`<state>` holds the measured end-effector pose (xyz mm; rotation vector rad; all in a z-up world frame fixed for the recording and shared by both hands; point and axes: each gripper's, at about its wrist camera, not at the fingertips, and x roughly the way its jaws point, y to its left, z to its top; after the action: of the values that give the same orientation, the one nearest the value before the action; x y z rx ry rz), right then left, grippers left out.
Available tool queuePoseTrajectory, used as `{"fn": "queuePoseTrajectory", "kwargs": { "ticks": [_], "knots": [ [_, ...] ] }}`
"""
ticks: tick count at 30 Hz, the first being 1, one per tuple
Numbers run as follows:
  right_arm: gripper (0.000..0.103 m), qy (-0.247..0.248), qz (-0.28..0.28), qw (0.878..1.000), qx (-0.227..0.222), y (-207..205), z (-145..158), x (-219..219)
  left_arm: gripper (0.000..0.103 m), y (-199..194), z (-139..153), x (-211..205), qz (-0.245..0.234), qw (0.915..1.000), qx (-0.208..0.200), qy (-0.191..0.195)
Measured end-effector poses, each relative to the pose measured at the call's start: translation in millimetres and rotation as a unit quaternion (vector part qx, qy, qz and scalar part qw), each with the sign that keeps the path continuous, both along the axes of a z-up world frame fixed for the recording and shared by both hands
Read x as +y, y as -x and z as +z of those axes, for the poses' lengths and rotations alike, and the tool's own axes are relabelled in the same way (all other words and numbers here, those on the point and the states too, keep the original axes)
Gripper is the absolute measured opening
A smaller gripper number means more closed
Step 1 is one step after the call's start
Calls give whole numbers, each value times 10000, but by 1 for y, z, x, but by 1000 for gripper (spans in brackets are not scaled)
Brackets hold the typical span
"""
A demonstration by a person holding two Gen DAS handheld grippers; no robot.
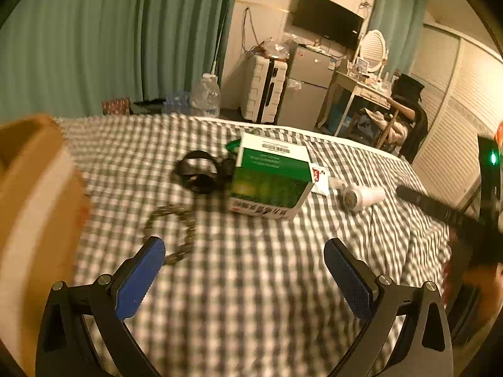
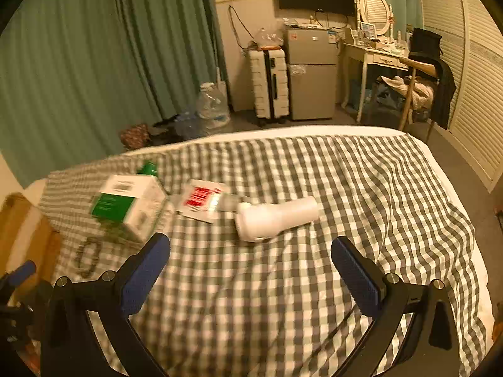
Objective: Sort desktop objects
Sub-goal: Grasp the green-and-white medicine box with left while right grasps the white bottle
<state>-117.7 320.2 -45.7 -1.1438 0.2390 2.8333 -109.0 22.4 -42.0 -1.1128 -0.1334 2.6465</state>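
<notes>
Several objects lie on a checked bedspread (image 1: 251,282). A green and white box (image 1: 270,179) sits in the middle, with a black headset-like thing (image 1: 198,172) to its left and a braided cord loop (image 1: 171,229) in front. A red and white packet (image 2: 204,199) and a white handheld device (image 2: 276,216) lie to the box's right. My left gripper (image 1: 245,245) is open and empty, just right of the cord. My right gripper (image 2: 250,242) is open and empty, just short of the white device. The box (image 2: 129,207) is to its left.
A brown cardboard box (image 1: 31,220) stands close at the left. A green object (image 1: 232,144) peeks out behind the green box. Beyond the bed's far edge are water bottles (image 2: 213,106), a white suitcase (image 2: 270,84), a small fridge (image 2: 311,75) and a dressing table (image 2: 377,53).
</notes>
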Motion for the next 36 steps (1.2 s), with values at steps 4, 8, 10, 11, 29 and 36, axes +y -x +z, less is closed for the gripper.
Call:
{"fn": "queuePoseTrajectory", "kwargs": {
  "ticks": [4,8,10,11,29,36],
  "knots": [
    [103,350,-165,9991,-167,17,-21,7,103,32,-16,24,29,10000,15,-11],
    [103,628,-451,9969,-135,30,-31,14,103,59,-29,42,-25,10000,76,16],
    [103,887,-726,9933,-139,36,-36,24,103,71,-33,49,13,9999,153,24],
    [103,1024,-828,9912,-139,38,-39,28,103,74,-35,51,-9,9998,183,10],
    [74,1611,-1645,9730,-129,68,-82,48,103,97,-28,101,197,9978,485,398],
    [44,1576,-1346,9778,-302,58,-75,41,103,116,-52,104,564,9959,-88,699]
  ]
}}
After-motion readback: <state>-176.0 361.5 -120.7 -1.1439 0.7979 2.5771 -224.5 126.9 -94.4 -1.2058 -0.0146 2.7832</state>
